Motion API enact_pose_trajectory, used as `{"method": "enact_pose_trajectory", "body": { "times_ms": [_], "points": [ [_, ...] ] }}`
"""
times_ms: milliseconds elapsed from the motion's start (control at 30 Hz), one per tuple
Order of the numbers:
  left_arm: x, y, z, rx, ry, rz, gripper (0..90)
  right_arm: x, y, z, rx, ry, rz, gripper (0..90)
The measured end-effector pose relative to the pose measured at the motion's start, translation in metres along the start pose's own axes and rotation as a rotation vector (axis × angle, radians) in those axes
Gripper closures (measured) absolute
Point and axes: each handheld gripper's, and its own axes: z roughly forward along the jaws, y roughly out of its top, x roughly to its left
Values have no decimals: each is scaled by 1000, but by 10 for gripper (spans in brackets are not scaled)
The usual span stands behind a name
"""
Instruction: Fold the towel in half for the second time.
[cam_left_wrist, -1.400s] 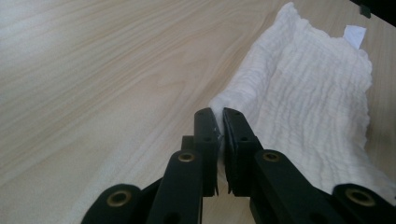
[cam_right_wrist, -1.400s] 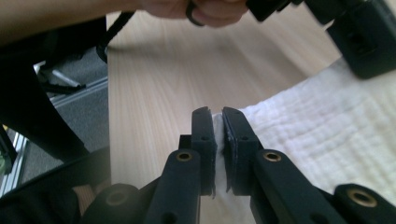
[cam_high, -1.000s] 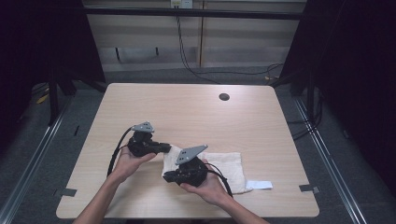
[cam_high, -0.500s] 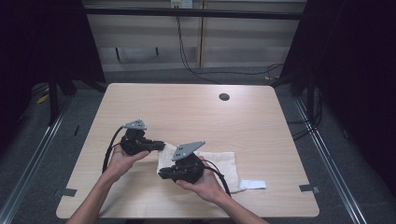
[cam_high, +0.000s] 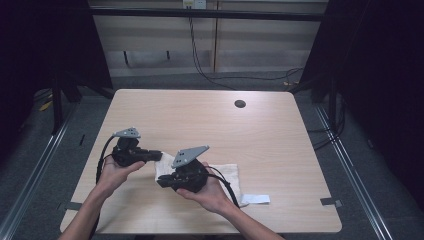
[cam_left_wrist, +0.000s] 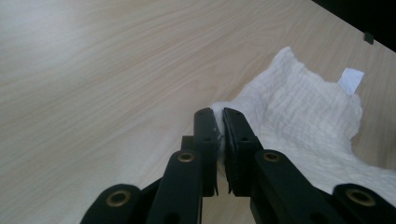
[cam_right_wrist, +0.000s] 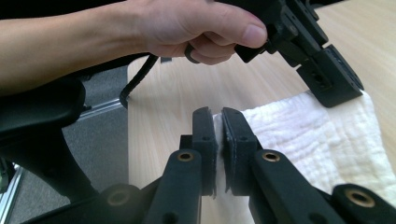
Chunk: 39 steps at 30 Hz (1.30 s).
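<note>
A white cloth (cam_high: 227, 176) lies on the wooden table (cam_high: 200, 120), its left edge raised off the surface. My left gripper (cam_high: 158, 155) points right and is shut on the cloth's far left corner; in the left gripper view the corner (cam_left_wrist: 219, 108) is pinched between the jaws. My right gripper (cam_high: 163, 181) points left and is shut on the cloth's near left corner, where white fabric (cam_right_wrist: 218, 122) shows between its pads. Past it, the right gripper view takes in the left gripper (cam_right_wrist: 334, 93) clamping the other corner. A small white label (cam_high: 255, 199) trails at the cloth's right end.
A round dark hole (cam_high: 240, 104) sits in the table's far right part. Grey tape marks (cam_high: 330, 202) lie near the front corners. The table's left edge drops to a metal rail (cam_high: 50, 145) and grey floor. Cables hang from both grippers.
Both hands have moved left and risen a little, pulling the cloth leftward across the table. The cloth's left edge now stands higher and the label has slid left with it.
</note>
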Motion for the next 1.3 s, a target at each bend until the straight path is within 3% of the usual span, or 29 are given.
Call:
{"method": "enact_pose_trajectory", "body": {
  "times_ms": [133,300,433,667,967,1100,1300],
  "points": [
    [-2,9,-5,30,24,8,849,4,8,-2,-30,-12,-12,849],
    [-4,15,1,21,15,8,848,4,6,-1,-51,-19,-7,850],
    [-9,19,15,23,-14,11,848,4,1,-5,-59,-26,1,849],
    [-22,29,38,25,-57,19,848,2,-9,-30,-72,-74,-1,847],
    [-35,42,58,19,-75,38,848,0,-27,-50,-71,-103,19,847],
    [-46,47,74,31,-90,52,850,-1,-37,-61,-65,-122,31,847],
    [-52,47,94,57,-119,53,850,-2,-51,-70,-54,-138,50,847]
  ]
}}
